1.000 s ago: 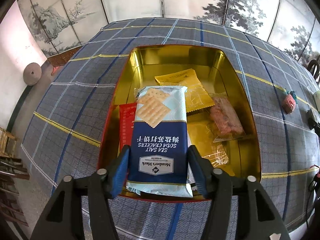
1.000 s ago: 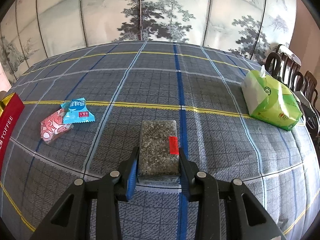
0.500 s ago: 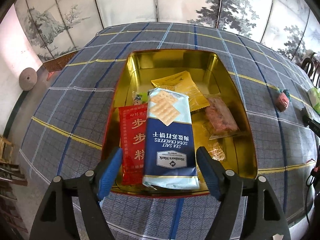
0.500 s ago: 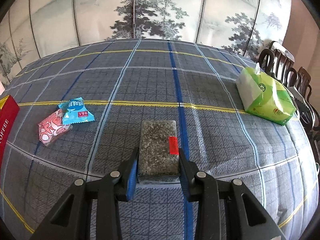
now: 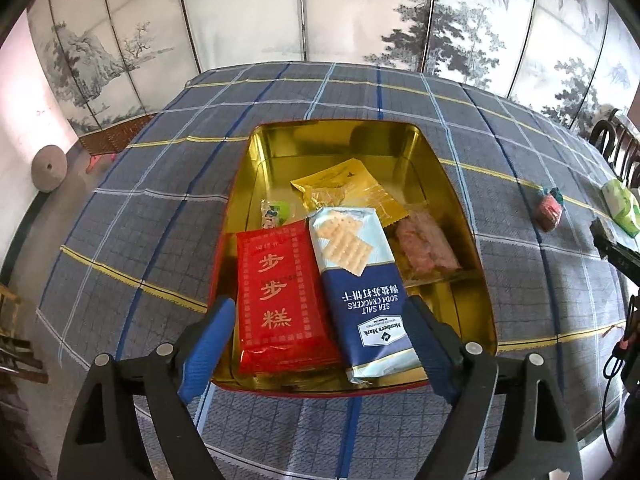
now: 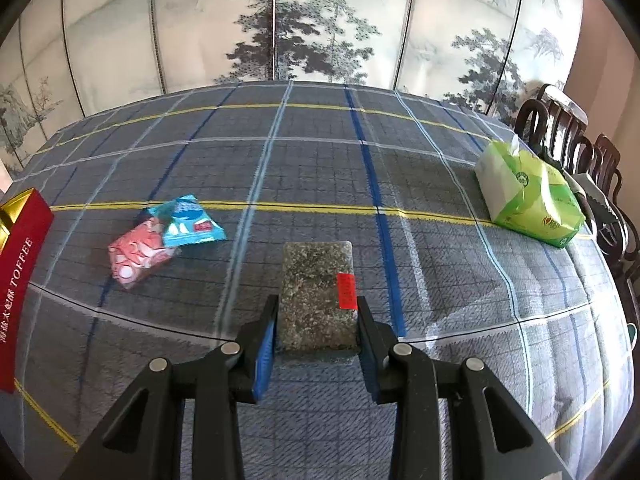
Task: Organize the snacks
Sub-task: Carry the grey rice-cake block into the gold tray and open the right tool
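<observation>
1. L gripper (image 5: 320,344) hangs over the near end of the gold tin (image 5: 460,208); its jaws are opening, blue pads well clear of both packs below, nothing pinched.
2. Cracker pack (image 5: 360,280) lies flat in the tin, long axis running away from the L gripper, near end by the tin's near wall, just beside the red pack (image 5: 280,292) on its left.
3. Also in the tin: yellow pouch (image 5: 348,188) and a pinkish clear bag (image 5: 426,246) farther back; a small green-white sweet (image 5: 274,212) by the left wall.
4. R gripper (image 6: 316,330) is pressed on a grey speckled bar (image 6: 316,288) w/ a red sticker; pads bear on both long sides, bar's long axis pointing straight ahead along the fingers.
5. Key relation: the tin sits to the R gripper's left. Only its red side (image 6: 20,280) shows at the left edge of the R view, so the bar's trip looks like a leftward carry across the plaid cloth (image 6: 320,160).
6. Free room in the tin appears on the right near side, approx. in front of the pinkish bag; the bar's long axis already roughly matches the tin's.
7. Still loose on the cloth: a pink pack (image 6: 138,254) and a blue pack (image 6: 188,224), touching, between bar and tin. The R hand is nearer to both.
8. Green tissue pack (image 6: 528,196) sits far right, prob. not a snack.
</observation>
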Available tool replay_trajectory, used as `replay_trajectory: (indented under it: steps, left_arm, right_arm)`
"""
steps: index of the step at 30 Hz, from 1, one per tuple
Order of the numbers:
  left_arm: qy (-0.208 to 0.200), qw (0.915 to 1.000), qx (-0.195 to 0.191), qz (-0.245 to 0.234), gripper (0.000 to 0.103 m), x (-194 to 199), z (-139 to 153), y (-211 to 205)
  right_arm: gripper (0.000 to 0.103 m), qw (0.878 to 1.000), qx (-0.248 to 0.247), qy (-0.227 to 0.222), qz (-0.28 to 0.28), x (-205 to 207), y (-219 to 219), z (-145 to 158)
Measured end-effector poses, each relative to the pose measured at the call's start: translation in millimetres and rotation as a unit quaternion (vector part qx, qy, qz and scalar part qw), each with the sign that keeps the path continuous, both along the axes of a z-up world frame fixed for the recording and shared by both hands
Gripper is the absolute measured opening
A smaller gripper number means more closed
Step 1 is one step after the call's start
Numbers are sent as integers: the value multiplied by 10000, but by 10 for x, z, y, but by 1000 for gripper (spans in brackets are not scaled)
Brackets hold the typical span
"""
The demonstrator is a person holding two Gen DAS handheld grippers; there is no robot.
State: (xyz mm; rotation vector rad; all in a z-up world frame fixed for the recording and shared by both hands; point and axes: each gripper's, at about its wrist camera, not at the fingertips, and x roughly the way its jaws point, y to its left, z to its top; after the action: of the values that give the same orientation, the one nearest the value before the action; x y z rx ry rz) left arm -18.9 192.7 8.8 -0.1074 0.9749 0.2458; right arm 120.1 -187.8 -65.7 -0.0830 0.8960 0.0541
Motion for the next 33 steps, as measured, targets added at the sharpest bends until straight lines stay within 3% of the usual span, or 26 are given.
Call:
replay_trajectory:
  steps: [9, 18, 33]
  left_arm:
    - [-161, 9998, -34, 74, 88, -74, 92, 68]
    - [-377, 9987, -145, 314, 92, -210, 195, 279]
    - [-451, 9924, 117, 1142, 96, -494, 246, 728]
  right_arm:
    - [35, 9992, 215, -16, 326, -126, 332, 145]
    - [36, 9952, 409, -2, 892, -331, 927, 290]
    - [36, 9748, 666, -57, 2128, -716, 2083, 592]
